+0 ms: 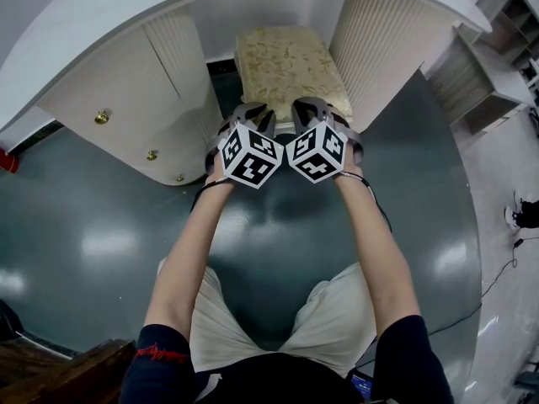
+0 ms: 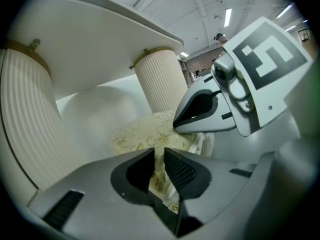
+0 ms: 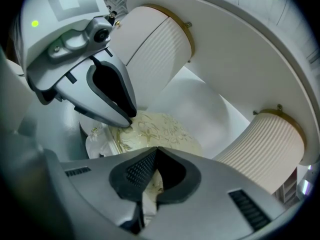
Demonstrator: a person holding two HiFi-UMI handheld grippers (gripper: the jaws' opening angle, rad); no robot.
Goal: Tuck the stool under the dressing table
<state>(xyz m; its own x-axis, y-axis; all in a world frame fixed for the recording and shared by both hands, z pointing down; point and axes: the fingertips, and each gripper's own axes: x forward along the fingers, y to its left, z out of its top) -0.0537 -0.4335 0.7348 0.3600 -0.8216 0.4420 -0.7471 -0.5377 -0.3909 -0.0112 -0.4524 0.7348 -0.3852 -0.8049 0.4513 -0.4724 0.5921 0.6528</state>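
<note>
The stool [image 1: 286,61], with a cream floral cushion, stands in the knee space of the white dressing table [image 1: 126,23], between its two pedestals. Both grippers sit side by side at the stool's near edge, which they hide in the head view. My left gripper [image 1: 255,112] [image 2: 159,156] has a narrow gap between its pads, and the cushion [image 2: 145,131] shows through that gap. My right gripper [image 1: 313,108] [image 3: 156,151] has its tips touching just above the cushion [image 3: 160,129]. Whether either presses on the stool I cannot tell.
Ribbed white columns [image 1: 375,40] [image 2: 157,79] flank the knee space. The left pedestal carries brass knobs [image 1: 101,117]. The floor is dark green [image 1: 93,225]. A white shelf unit [image 1: 484,74] stands at the right, with a cable [image 1: 505,268] on the floor below it.
</note>
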